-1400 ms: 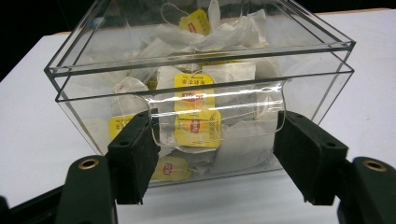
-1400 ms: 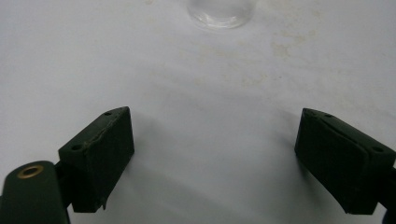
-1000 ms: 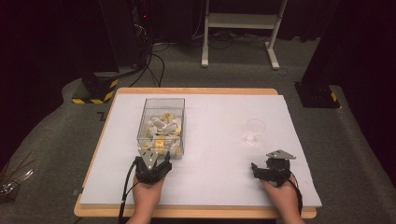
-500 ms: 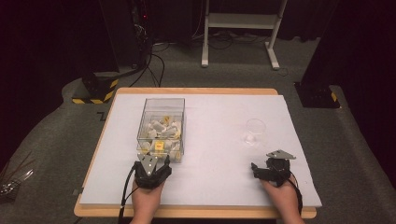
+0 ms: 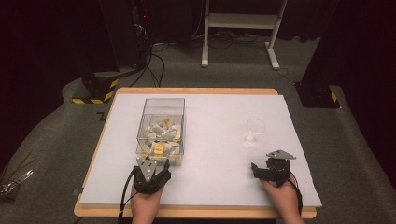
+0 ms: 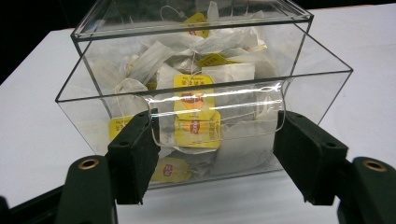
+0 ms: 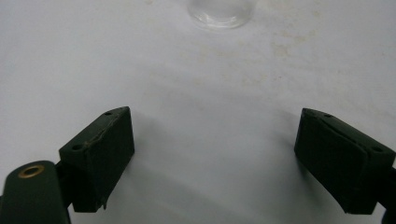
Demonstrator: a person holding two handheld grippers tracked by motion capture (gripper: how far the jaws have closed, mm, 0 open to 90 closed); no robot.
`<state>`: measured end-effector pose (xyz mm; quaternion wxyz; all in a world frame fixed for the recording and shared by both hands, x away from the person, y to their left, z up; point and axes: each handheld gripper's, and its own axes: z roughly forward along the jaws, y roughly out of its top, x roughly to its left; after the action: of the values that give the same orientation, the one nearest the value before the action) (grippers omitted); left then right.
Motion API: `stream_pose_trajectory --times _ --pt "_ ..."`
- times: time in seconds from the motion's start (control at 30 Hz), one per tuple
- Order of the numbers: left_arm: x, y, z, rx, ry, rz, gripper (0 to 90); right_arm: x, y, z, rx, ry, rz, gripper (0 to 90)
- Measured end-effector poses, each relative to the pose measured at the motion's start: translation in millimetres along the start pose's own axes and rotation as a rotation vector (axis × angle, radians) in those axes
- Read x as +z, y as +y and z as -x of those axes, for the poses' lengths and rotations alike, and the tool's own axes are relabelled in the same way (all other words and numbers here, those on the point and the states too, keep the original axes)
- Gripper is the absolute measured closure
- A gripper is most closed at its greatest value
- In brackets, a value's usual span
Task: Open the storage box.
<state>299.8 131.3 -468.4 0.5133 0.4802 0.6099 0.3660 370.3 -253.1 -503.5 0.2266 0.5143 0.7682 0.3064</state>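
Observation:
A clear plastic box (image 5: 161, 122) full of tea bags (image 6: 194, 100) with yellow tags stands at the table's left middle. My left gripper (image 5: 153, 170) sits just in front of the box's near wall (image 6: 205, 140). Its jaws are open, one to each side of a rounded cut-out in that wall, with nothing gripped between the pads. A small clear glass (image 5: 255, 130) stands at the right. My right gripper (image 5: 267, 169) rests a little nearer the front edge, pointing toward the glass base (image 7: 219, 11). Its pads (image 7: 100, 149) are spread wide over bare table.
The white table top (image 5: 219, 116) has a wooden rim. A white stand (image 5: 238, 28), black cabinets and cables lie on the floor beyond the far edge. A yellow-and-black striped base (image 5: 95, 91) stands off the far left corner.
My left gripper has edged slightly back toward the near edge, still facing the box. The right gripper, box and glass have not moved.

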Motion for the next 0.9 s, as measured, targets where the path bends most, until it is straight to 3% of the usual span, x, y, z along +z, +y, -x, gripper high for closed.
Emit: stream_pose_trajectory --times 0.9 --pt "-26.5 -7.8 -1.3 0.005 -0.014 0.010 32.2 -0.1 -0.1 -0.3 0.001 -0.001 0.000 11.9"
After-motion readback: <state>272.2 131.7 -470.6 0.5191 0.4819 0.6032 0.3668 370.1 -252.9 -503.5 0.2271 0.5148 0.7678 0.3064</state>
